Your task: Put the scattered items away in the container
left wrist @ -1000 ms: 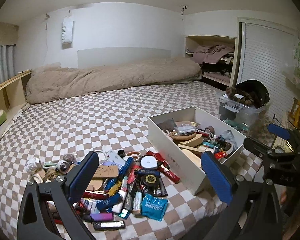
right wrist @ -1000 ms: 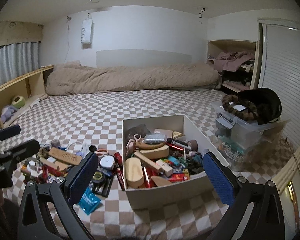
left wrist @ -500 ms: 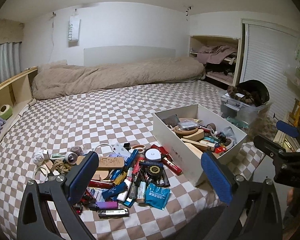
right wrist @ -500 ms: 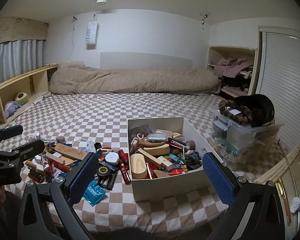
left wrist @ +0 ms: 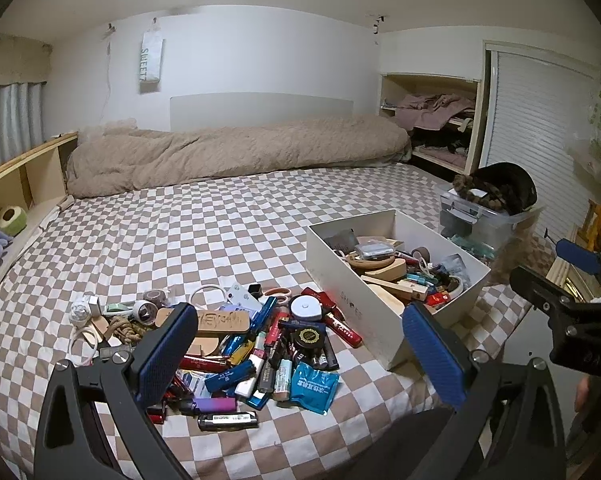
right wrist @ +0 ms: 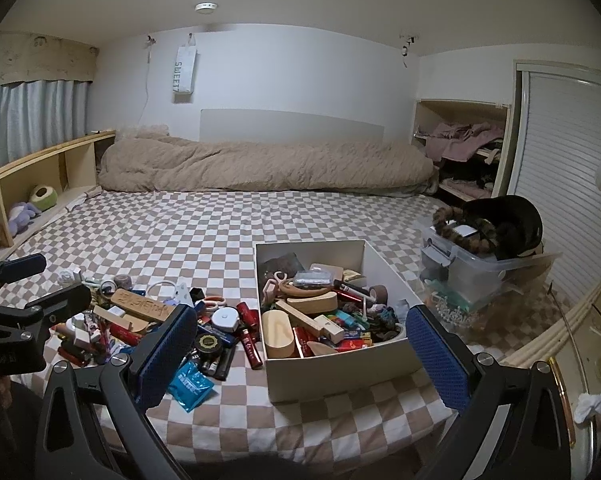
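A white box (left wrist: 342, 288) (right wrist: 340, 374) holding several small items stands on the checkered bed. Left of it lies a pile of scattered items (left wrist: 260, 340) (right wrist: 148, 320): lighters, red tubes, a wooden tag (left wrist: 220, 322), a white round case (left wrist: 305, 307), a blue sachet (left wrist: 314, 386) (right wrist: 190, 384). My left gripper (left wrist: 300, 354) is open and empty, held back from and above the pile. My right gripper (right wrist: 300, 354) is open and empty, held back in front of the box. Each gripper shows at the edge of the other's view.
A clear plastic bin (right wrist: 476, 276) with a dark hat on it stands right of the box. A beige duvet (right wrist: 268, 168) lies along the far wall. A wooden shelf (right wrist: 40, 176) runs along the left. The bed's front edge (right wrist: 300, 440) is close below the grippers.
Both grippers have pulled back and up from the bed, so the pile and the box look smaller and farther. Both stay open and empty.
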Demonstrator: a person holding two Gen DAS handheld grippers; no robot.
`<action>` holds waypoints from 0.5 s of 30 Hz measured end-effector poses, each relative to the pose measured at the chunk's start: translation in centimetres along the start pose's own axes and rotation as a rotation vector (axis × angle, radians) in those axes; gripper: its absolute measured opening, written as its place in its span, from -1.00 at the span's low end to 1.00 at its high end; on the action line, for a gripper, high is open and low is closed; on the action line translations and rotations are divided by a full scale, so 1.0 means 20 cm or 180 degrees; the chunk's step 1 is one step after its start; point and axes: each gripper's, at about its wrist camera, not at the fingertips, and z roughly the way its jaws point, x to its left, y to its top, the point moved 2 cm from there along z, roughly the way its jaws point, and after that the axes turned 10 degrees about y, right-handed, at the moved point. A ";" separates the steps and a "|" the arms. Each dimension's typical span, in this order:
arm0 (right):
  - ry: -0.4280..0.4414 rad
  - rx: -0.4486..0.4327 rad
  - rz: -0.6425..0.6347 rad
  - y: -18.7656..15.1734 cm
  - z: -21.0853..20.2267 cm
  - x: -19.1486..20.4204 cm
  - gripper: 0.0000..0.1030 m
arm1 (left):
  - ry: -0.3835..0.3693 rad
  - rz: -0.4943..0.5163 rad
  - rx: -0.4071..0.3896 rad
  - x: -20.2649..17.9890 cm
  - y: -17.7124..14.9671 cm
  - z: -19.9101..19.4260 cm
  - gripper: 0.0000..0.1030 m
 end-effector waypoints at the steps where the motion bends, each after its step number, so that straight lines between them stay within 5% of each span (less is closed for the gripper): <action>1: -0.0002 -0.0002 -0.0001 0.00 0.00 0.00 1.00 | -0.0005 -0.0005 0.0000 0.00 0.00 0.00 1.00; 15: -0.0035 0.0007 -0.0021 0.01 -0.02 -0.01 1.00 | -0.0017 0.0023 0.0020 0.00 0.00 0.00 1.00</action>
